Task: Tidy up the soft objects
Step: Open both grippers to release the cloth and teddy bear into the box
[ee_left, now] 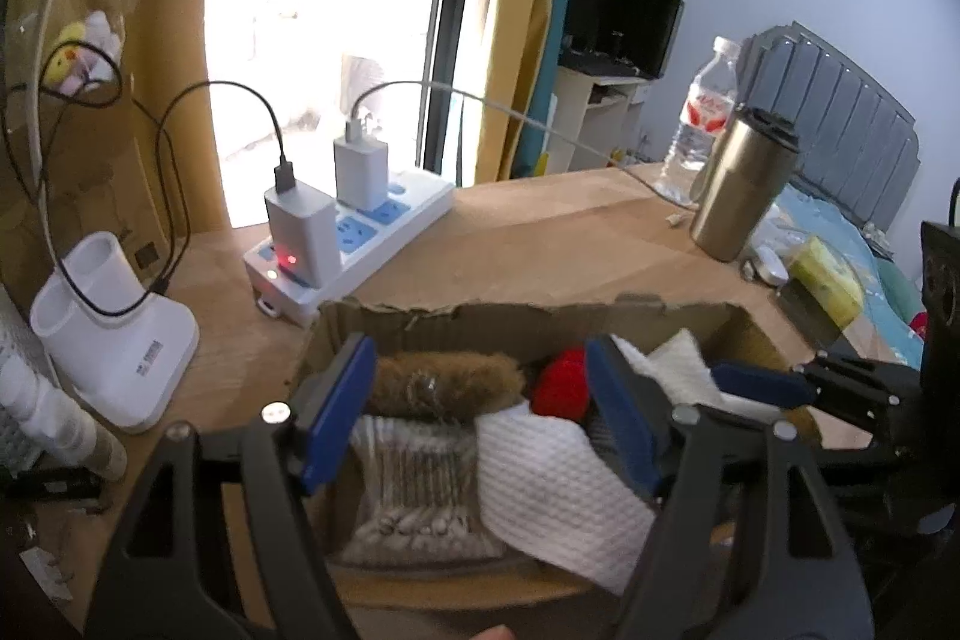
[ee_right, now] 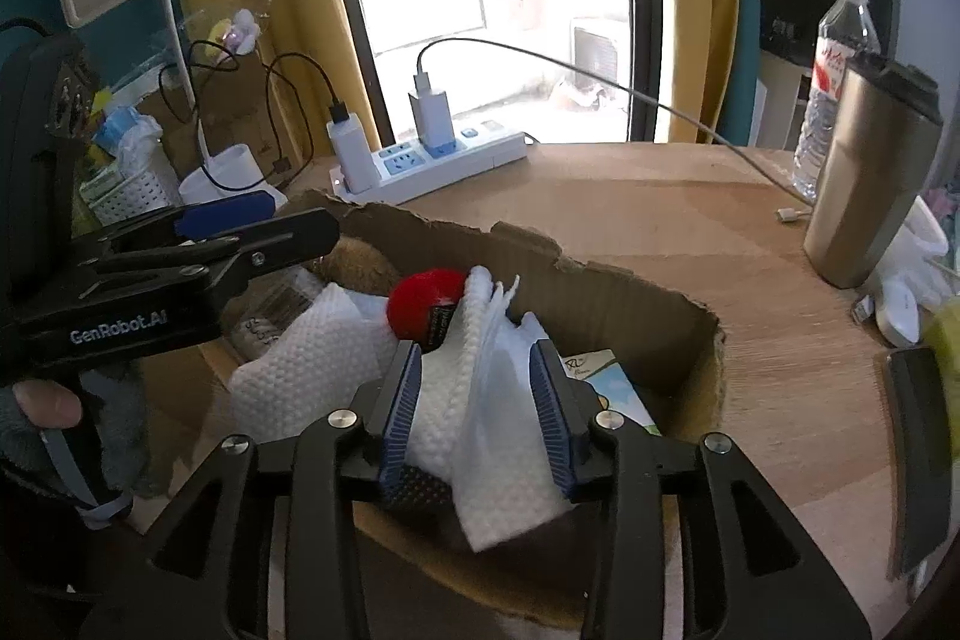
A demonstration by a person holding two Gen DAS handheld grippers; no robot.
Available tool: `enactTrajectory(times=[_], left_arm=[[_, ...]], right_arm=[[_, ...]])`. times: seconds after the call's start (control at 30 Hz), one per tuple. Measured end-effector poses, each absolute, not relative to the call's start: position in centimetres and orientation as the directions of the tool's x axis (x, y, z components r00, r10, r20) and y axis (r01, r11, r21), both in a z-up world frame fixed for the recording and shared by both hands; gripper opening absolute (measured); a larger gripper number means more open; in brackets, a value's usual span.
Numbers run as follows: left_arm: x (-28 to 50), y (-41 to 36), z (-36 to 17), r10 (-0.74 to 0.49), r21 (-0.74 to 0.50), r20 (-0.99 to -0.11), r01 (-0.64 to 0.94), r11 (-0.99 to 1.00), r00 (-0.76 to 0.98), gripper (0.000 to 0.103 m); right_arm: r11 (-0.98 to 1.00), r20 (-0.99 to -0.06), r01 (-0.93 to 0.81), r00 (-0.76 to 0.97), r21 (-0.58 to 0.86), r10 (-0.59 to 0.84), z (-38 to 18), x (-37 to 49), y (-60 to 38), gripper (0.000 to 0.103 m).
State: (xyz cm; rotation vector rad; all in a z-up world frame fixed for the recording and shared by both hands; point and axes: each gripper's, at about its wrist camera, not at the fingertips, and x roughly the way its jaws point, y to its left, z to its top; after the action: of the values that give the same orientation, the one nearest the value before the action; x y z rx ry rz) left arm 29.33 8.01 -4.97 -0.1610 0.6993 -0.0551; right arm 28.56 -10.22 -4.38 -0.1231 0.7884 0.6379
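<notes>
Reaching into the torn cardboard box point(ee_right: 630, 280) on the wooden desk point(ee_right: 690, 220), your right gripper point(ee_right: 474, 412) had its blue-padded fingers point(ee_right: 399, 400) clamped on a folded white dimpled cloth point(ee_right: 480, 400), which stood up between them just above the box's inside. Your left gripper point(ee_left: 480, 412) hovered over the same box with its fingers point(ee_left: 336, 412) spread wide and nothing between them.

Inside the box, a red plush ball point(ee_right: 426, 304) lay touching the far edge of the held cloth. A second white dimpled cloth point(ee_left: 552, 484) was draped over the middle of the box, a brown furry roll point(ee_left: 444, 382) lay against the box's far wall, and a clear packet of cotton swabs point(ee_left: 414, 490) sat at the box's near left. A printed card point(ee_right: 606, 382) showed at the box's right side, beside the held cloth.

Behind the box, a white power strip point(ee_right: 444, 160) with two chargers plugged in rested on the desk. Well to the right of the box stood a steel tumbler point(ee_right: 864, 178), with a water bottle point(ee_right: 834, 70) just behind it. Left of the box sat a white lamp base point(ee_left: 114, 334).
</notes>
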Motion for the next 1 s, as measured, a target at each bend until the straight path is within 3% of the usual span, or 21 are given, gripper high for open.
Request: enactTrajectory(times=[0.3, 0.43, 0.63, 0.73, 1.0], left_arm=[[26.7, 7.2, -2.9, -0.103, -0.151, -0.607, 0.013, 0.988, 0.788, 0.074], [25.4, 6.7, -2.4, -0.101, -0.141, -0.599, 0.020, 0.990, 0.795, 0.075], [23.4, 5.9, -1.7, -0.096, -0.122, -0.588, 0.029, 0.992, 0.803, 0.076], [22.5, 5.3, -1.4, -0.100, -0.111, -0.587, 0.043, 0.993, 0.803, 0.092], [20.0, 4.2, -0.4, -0.116, -0.116, -0.562, 0.061, 0.991, 0.819, 0.094]], right_arm=[[0.823, -0.664, -0.557, 0.576, 0.109, 0.477, -2.8, 26.8, -11.6, 0.044], [0.834, -0.649, -0.542, 0.599, 0.103, 0.469, -2.1, 25.8, -12.3, 0.057], [0.839, -0.631, -0.536, 0.618, 0.098, 0.469, -1.4, 24.3, -13.1, 0.058], [0.840, -0.624, -0.535, 0.625, 0.093, 0.468, -1.0, 23.7, -13.2, 0.058], [0.852, -0.596, -0.518, 0.663, 0.072, 0.453, 0.1, 21.4, -14.4, 0.059]])
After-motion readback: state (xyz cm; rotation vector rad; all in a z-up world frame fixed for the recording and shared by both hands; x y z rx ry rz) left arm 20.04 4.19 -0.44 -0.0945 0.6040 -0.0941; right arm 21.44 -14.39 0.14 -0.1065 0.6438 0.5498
